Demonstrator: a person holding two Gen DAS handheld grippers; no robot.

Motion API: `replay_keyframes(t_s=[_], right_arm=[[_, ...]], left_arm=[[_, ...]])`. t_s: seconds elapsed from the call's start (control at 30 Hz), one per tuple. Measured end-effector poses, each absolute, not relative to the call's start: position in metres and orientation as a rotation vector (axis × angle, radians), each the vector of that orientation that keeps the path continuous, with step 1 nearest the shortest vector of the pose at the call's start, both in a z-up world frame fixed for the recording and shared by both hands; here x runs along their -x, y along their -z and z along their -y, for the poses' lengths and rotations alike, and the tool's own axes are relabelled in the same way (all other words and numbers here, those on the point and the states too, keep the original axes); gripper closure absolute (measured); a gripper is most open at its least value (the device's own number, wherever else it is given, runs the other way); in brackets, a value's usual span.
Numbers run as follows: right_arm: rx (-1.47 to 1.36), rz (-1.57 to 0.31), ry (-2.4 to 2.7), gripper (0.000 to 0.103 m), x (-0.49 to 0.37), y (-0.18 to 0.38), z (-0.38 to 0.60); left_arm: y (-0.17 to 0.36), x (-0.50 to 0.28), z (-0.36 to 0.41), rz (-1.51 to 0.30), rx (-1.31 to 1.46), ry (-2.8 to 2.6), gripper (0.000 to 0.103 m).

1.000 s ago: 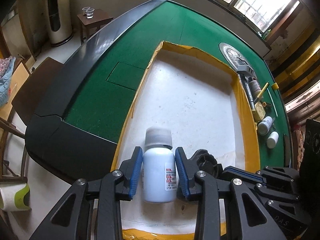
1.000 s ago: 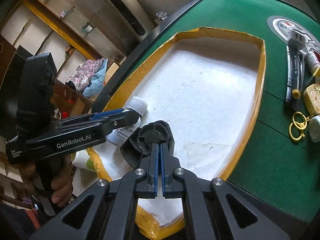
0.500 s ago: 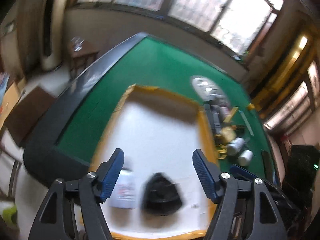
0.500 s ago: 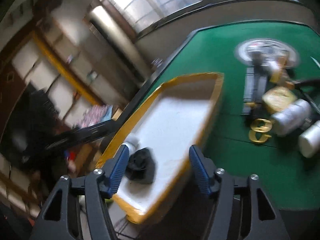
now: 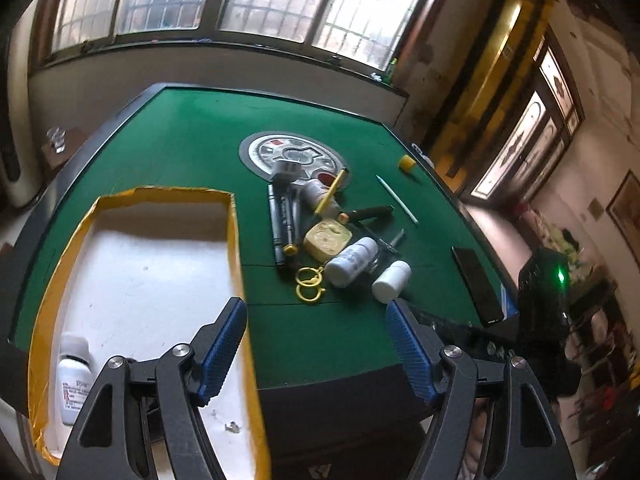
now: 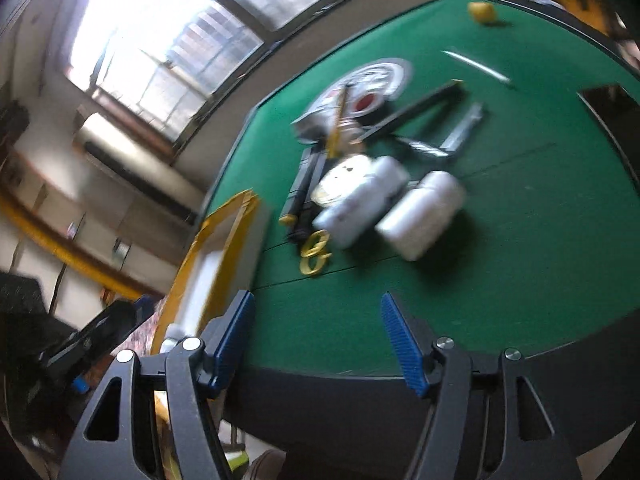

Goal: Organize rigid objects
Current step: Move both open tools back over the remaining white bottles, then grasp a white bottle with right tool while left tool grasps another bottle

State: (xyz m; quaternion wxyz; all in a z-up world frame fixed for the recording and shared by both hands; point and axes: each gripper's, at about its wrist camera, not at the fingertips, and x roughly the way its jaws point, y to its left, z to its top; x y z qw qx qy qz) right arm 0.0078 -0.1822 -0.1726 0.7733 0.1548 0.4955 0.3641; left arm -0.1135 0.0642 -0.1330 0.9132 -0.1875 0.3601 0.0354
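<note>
Hovering over the near edge of the green felt table point(image 5: 192, 140), the left gripper point(image 5: 316, 346) has just spread its jaws wide and holds nothing; the right gripper point(image 6: 318, 340) has likewise just opened and is empty. One white pill bottle point(image 5: 74, 376) already lies in the near corner of the yellow-rimmed white tray point(image 5: 236, 248), which suggests the tray is the collecting place. Both grippers point toward the unsorted heap on the felt beside the tray, presumably to fetch the next pieces. That heap includes two more white bottles point(image 5: 352, 261) lying on their sides, a pair of yellow rings point(image 5: 309, 284), a cream square tin point(image 5: 328, 239), dark markers point(image 5: 282, 220) and a yellow pencil point(image 5: 330, 191). A small yellow cap point(image 5: 407, 163) and a pale pen point(image 5: 396, 199) lie well apart from the heap. The right view is blurred, so finer detail there cannot be read. Most of the sorting seems yet to be done.
</note>
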Motion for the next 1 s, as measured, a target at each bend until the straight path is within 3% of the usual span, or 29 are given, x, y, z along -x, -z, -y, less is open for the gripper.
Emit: replay_keyframes(t_s=[0.53,0.6,0.67,0.77,1.0], right_arm=[[-0.361,-1.149,-0.525,0.038,-0.068,0.198,0.180],[-0.316,-1.129,-0.508,0.041,-0.065,0.197,0.175],[-0.287,-1.124,-0.496,0.055,-0.064,0.198,0.176],[-0.313,-1.141,-0.526,0.067,-0.064,0.202,0.189],[-0.253,-1.093,-0.576,0.069,-0.051,0.202,0.216]], left_arm=[[0.130,0.092,-0.045,-0.778,0.327,-0.057,0.027],[0.129,0.084,-0.043,-0.782,0.309,-0.061,0.027],[0.128,0.076,-0.041,-0.787,0.289,-0.062,0.027],[0.126,0.058,-0.032,-0.804,0.232,-0.058,0.027],[0.151,-0.004,-0.017,-0.975,0.177,-0.008,0.027]])
